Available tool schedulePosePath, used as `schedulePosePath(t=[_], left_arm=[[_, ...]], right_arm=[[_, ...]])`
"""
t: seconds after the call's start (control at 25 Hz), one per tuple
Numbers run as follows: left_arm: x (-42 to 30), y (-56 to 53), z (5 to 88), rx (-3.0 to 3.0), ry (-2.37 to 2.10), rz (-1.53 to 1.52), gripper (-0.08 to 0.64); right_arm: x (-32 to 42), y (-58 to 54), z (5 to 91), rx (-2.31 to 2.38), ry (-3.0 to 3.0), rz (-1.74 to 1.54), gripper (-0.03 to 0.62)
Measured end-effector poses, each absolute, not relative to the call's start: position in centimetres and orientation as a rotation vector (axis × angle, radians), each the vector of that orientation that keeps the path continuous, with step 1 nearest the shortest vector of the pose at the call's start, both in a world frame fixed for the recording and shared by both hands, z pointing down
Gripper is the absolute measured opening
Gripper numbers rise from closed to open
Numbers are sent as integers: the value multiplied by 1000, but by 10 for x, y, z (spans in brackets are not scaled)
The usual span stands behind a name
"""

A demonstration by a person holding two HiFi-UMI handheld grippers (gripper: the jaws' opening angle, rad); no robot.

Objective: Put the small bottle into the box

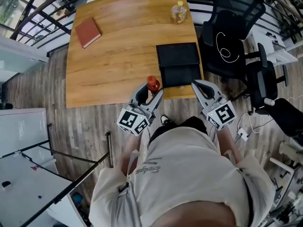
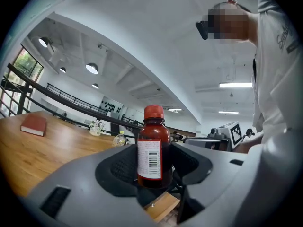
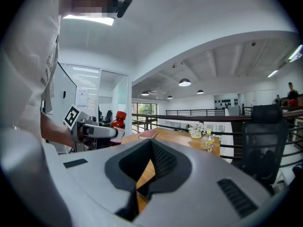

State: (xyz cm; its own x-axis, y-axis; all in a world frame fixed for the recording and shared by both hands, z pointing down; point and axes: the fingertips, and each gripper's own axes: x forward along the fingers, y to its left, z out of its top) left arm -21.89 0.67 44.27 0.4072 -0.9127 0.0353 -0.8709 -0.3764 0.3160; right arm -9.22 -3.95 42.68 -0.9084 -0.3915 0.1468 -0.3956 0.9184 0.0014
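Small bottle (image 1: 153, 83) in left tongs (image 1: 150, 92), over table edge (image 1: 109, 101)

Wooden table (image 1: 118, 56), plank floor (image 1: 42, 98), office chairs (image 1: 232, 32).

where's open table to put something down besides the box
Widest bare wood: between the red book and the black box, down to the near edge. Crowded at the box's near-left corner, where the left gripper holds the small bottle.

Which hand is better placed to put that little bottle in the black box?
Left: the left gripper grips the bottle. The right gripper, also near the box, holds nothing.
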Motion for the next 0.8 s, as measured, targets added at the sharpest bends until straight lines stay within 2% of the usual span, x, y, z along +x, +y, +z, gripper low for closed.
schedulePosePath(t=[0.4, 0.8], left_arm=[[-232, -16, 461, 2357, -1530, -178, 225], [-230, -55, 461, 2329, -1548, -58, 225]], right_arm=[[-100, -69, 442, 610, -2902, 72, -6], [-115, -114, 444, 536, -2902, -105, -6]])
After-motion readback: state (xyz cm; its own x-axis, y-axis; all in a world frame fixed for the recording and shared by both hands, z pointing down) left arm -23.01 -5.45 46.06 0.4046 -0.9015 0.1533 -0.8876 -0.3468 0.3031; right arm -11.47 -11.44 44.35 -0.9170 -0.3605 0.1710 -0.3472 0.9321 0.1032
